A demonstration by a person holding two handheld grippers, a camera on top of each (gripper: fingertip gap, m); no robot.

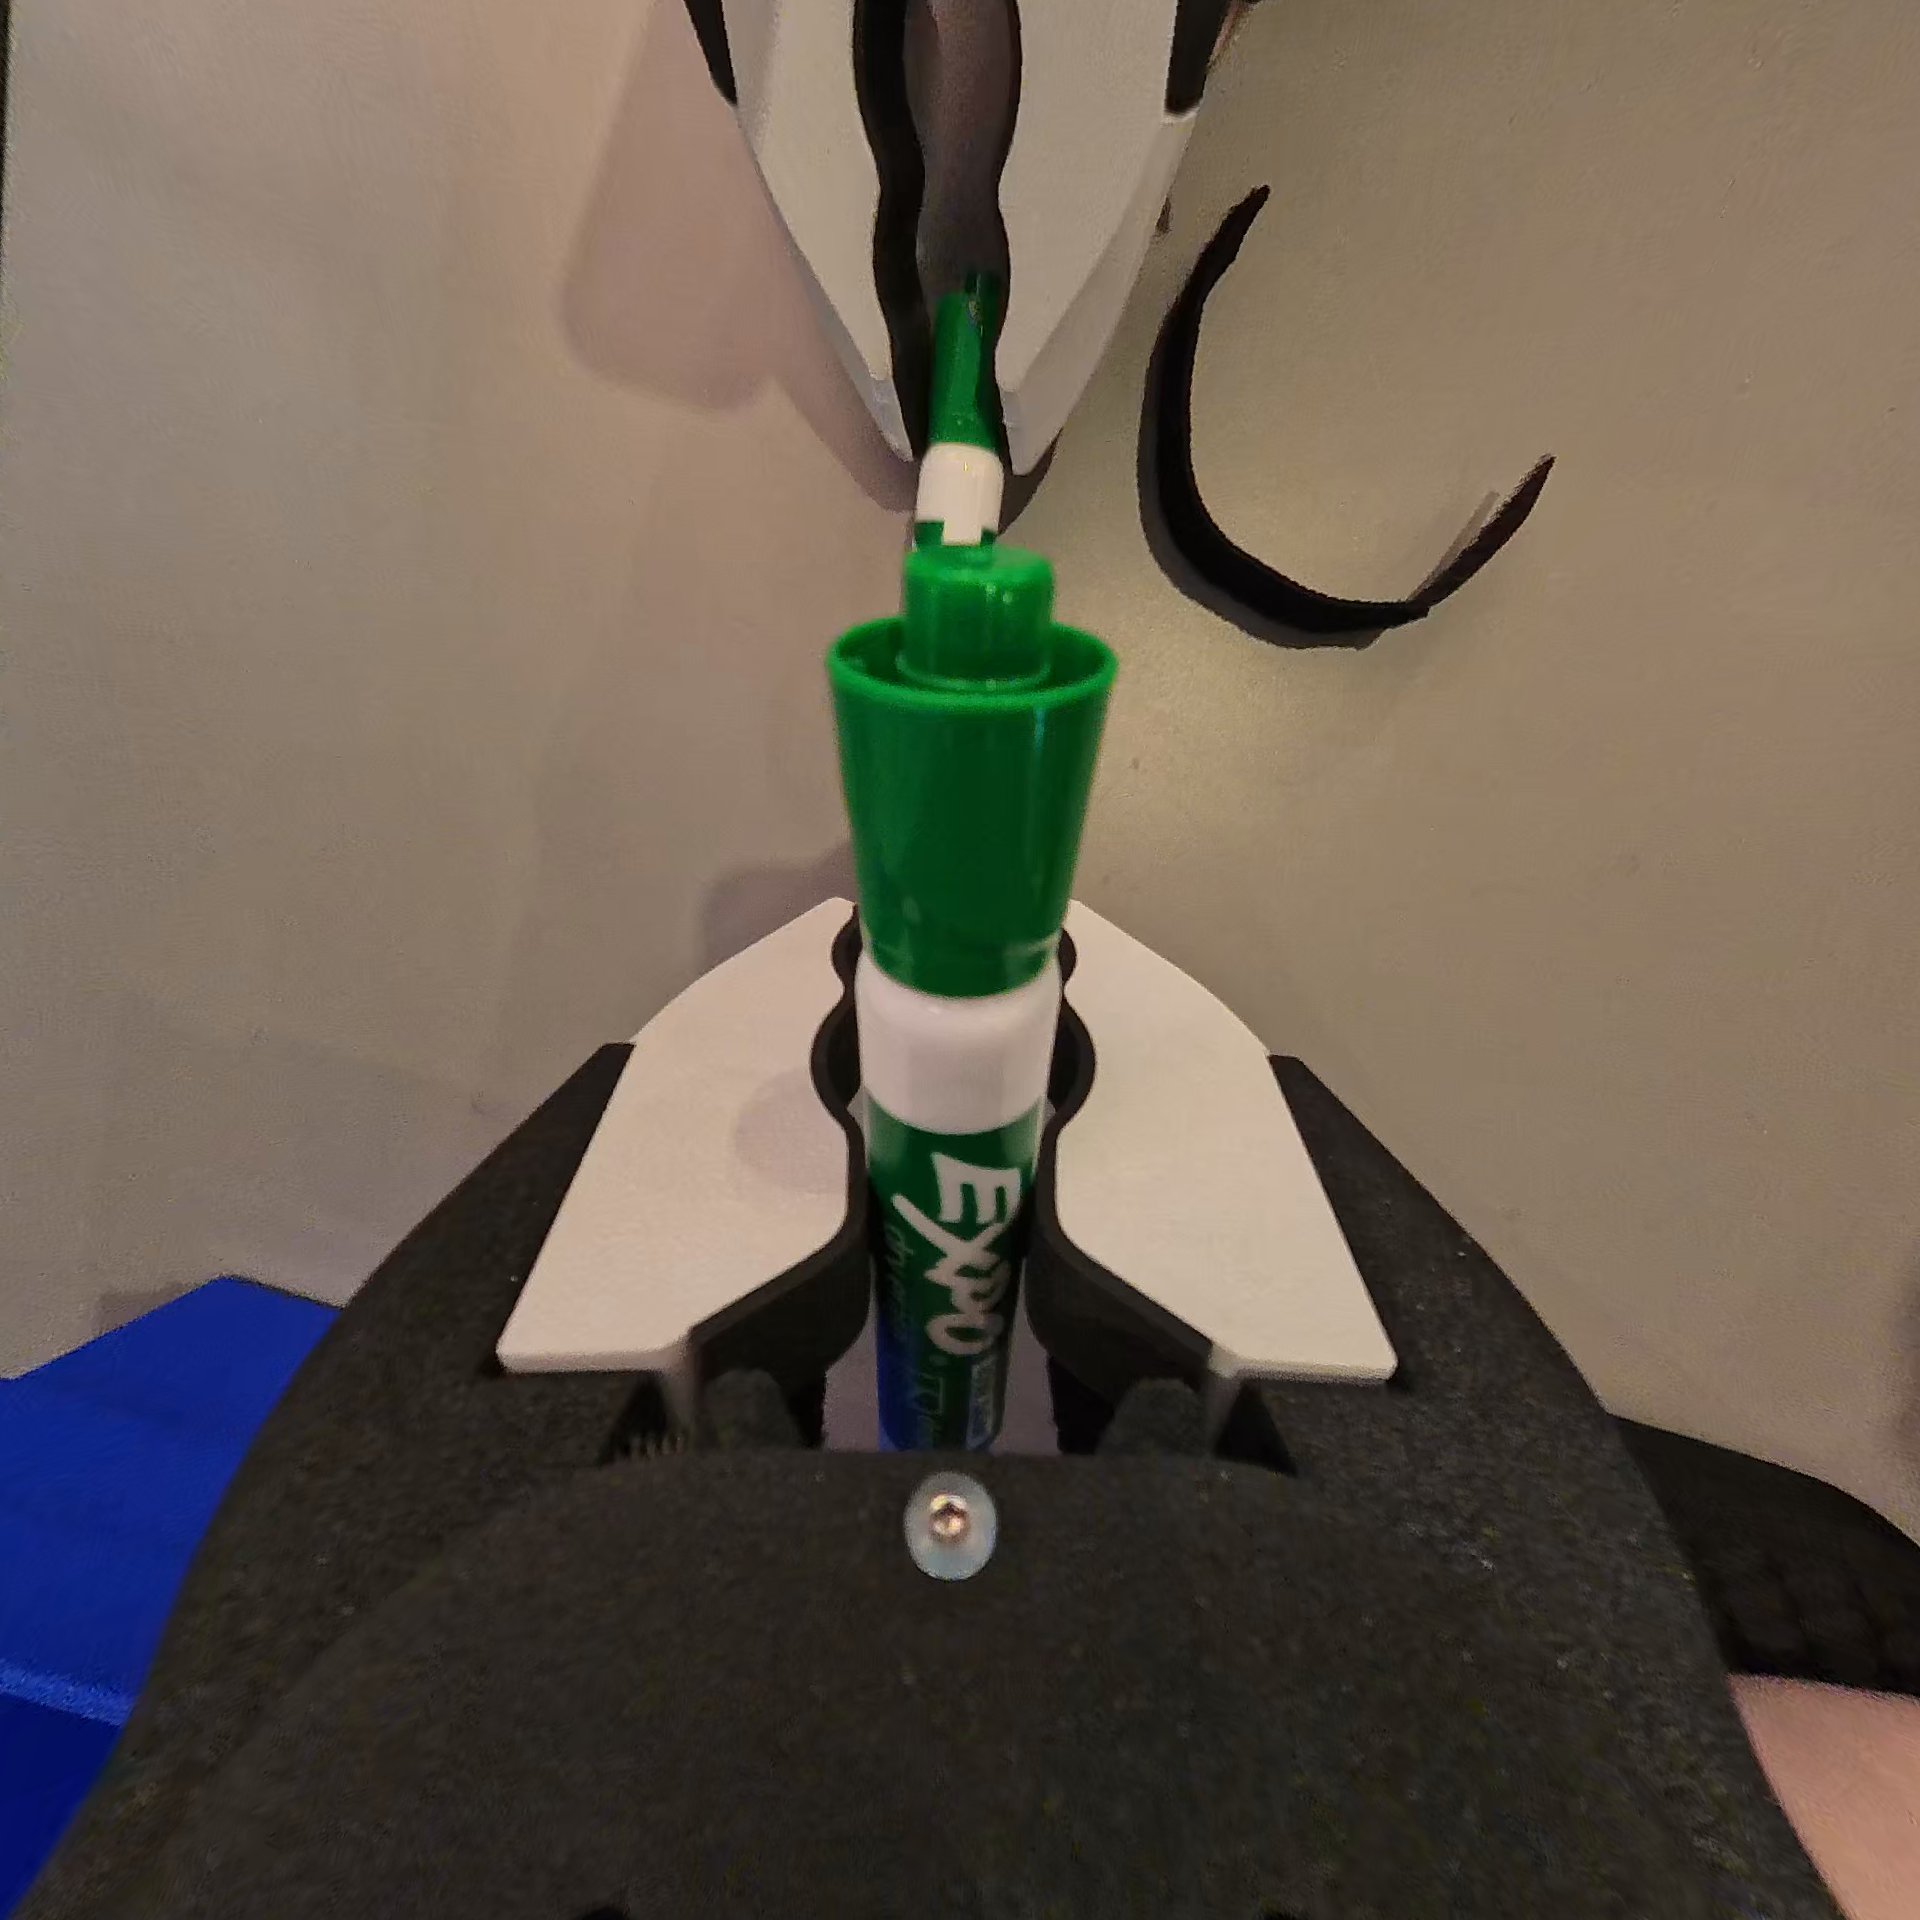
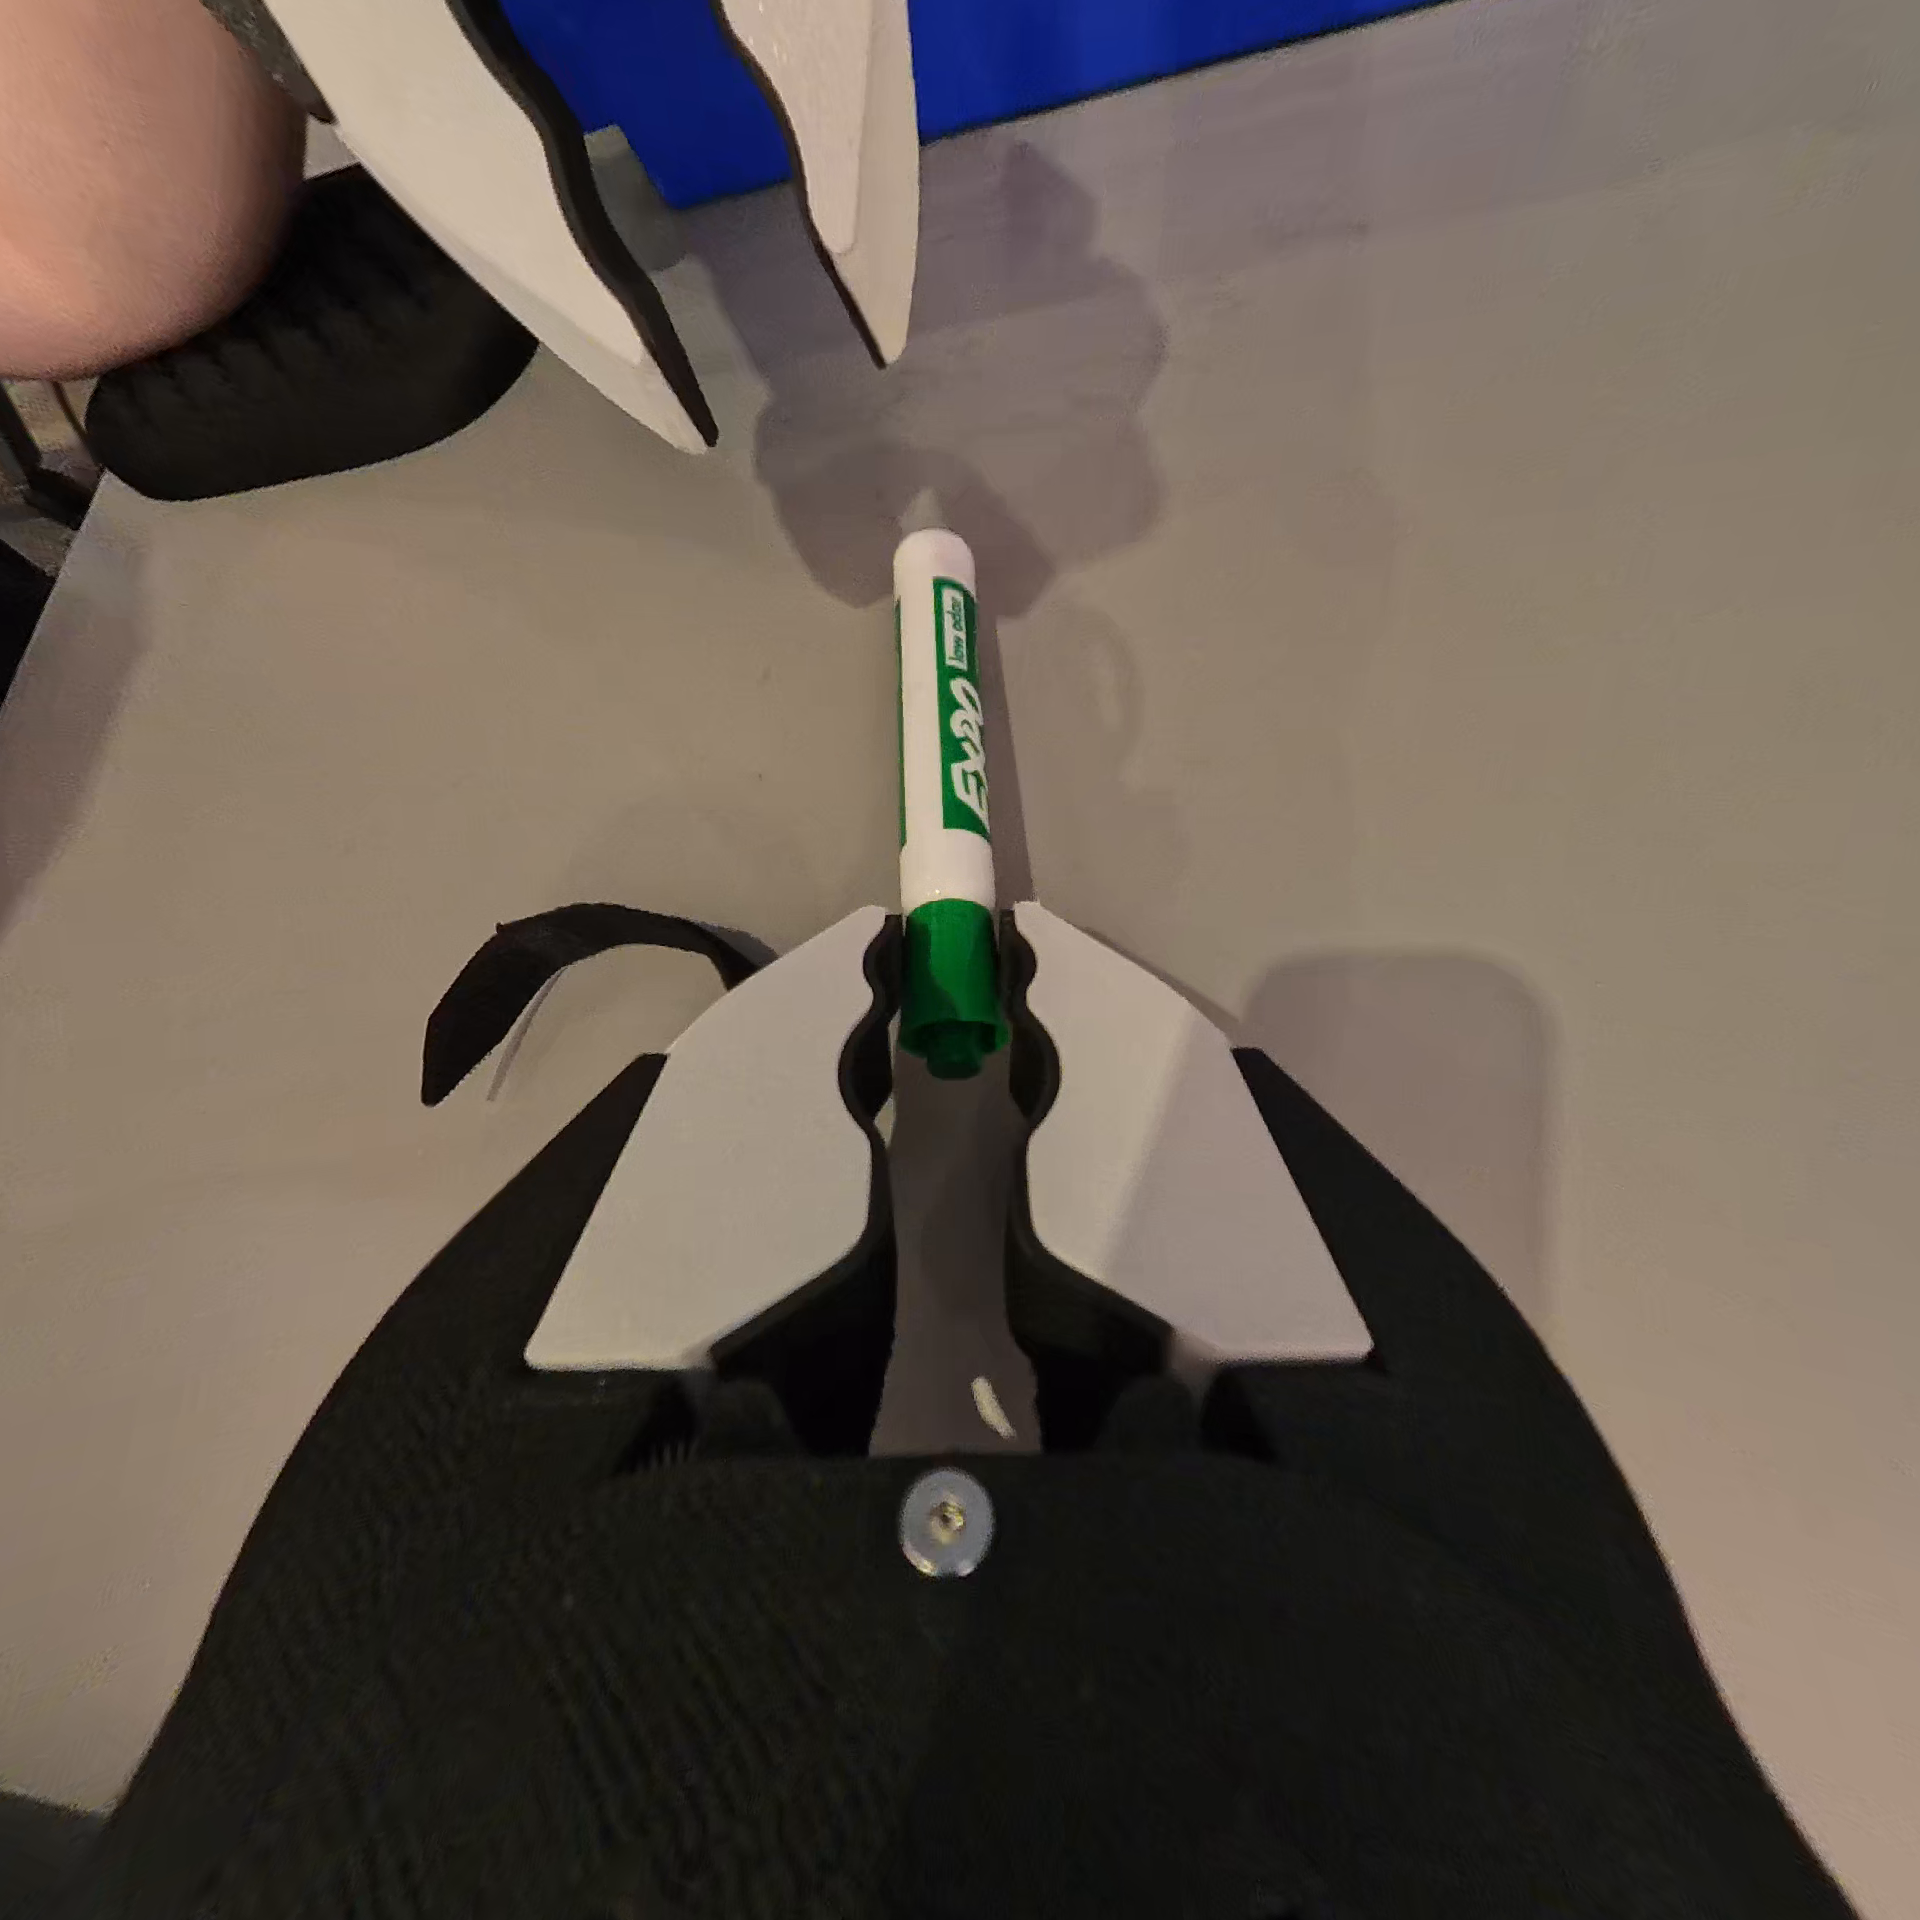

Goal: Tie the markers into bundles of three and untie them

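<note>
My left gripper (image 1: 961,914) is shut on a green marker (image 1: 961,790) at its white band, with the green cap pointing away. My right gripper (image 2: 948,914) is shut on the cap of a second green marker (image 2: 940,727), whose white barrel points away over the table. In the left wrist view the right gripper (image 1: 961,452) faces mine and the two markers nearly meet tip to tip. A black strap (image 1: 1158,468) lies loose and curled on the table, also seen beside my right gripper (image 2: 488,977). In the right wrist view the left gripper (image 2: 790,395) shows no marker between its fingers.
A blue box (image 2: 707,94) stands at the far edge, also at the lower left of the left wrist view (image 1: 135,1455). A hand (image 2: 104,208) holds the left gripper's black handle (image 2: 312,364). The table (image 1: 416,623) is plain beige. The left gripper's tips are roughly 10 cm from the right gripper's.
</note>
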